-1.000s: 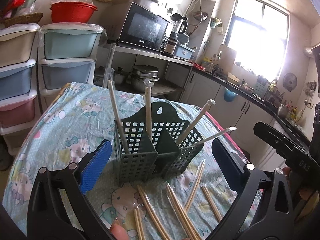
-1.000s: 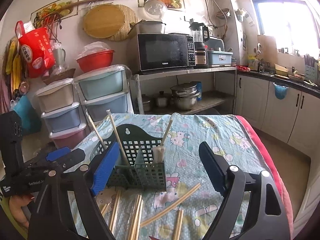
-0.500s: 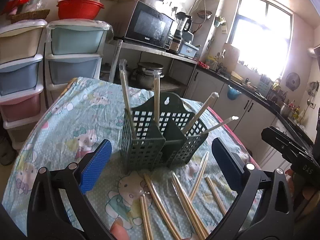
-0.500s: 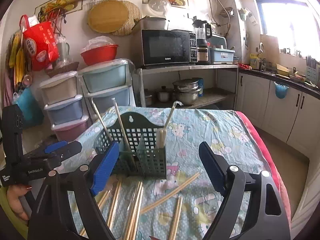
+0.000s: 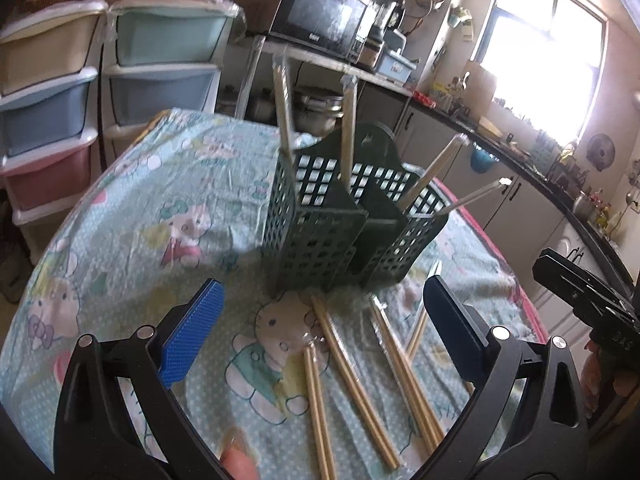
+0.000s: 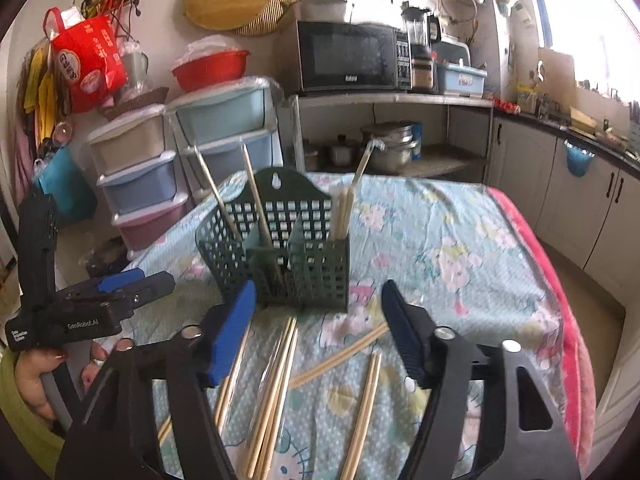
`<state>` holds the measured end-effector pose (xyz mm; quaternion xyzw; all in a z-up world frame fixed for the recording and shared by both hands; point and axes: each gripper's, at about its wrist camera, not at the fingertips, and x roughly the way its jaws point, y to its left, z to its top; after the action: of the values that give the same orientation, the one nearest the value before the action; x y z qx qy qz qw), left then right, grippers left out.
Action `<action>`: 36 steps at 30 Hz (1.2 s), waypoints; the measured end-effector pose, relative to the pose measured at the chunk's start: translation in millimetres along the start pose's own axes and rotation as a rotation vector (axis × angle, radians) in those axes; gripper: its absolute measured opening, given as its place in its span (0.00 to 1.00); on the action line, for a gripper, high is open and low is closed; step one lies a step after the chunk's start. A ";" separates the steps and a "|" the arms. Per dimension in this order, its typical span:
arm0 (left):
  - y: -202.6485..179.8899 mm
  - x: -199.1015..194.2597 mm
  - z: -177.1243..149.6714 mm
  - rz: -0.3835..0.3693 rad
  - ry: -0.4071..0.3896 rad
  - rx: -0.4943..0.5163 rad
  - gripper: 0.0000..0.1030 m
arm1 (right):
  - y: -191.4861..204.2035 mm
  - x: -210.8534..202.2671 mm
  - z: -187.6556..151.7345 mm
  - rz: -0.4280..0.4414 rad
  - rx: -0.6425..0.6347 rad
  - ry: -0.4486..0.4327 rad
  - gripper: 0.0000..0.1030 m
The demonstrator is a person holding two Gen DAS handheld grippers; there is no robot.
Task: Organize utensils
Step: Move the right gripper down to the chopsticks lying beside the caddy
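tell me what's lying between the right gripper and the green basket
In the right wrist view, wrapped chopsticks lie loose on the tablecloth between the open right gripper and the green basket. Its jaws have just been closing, nothing pinched.

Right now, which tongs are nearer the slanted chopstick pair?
Right. The slanted chopstick pair lies just below the right tongs, whose empty jaws have just been closing; the left tongs are farther left.
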<state>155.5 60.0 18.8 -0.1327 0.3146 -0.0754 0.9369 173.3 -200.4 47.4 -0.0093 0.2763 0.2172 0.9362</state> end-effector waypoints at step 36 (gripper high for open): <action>17.7 73.6 -52.8 -0.087 0.342 -0.066 0.23 | 26.7 122.8 -30.4 0.070 -0.069 0.327 0.27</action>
<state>182.6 49.7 -68.9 -0.1621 0.4655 -0.1271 0.8607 239.2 -131.1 -39.7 -0.0669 0.4177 0.2546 0.8696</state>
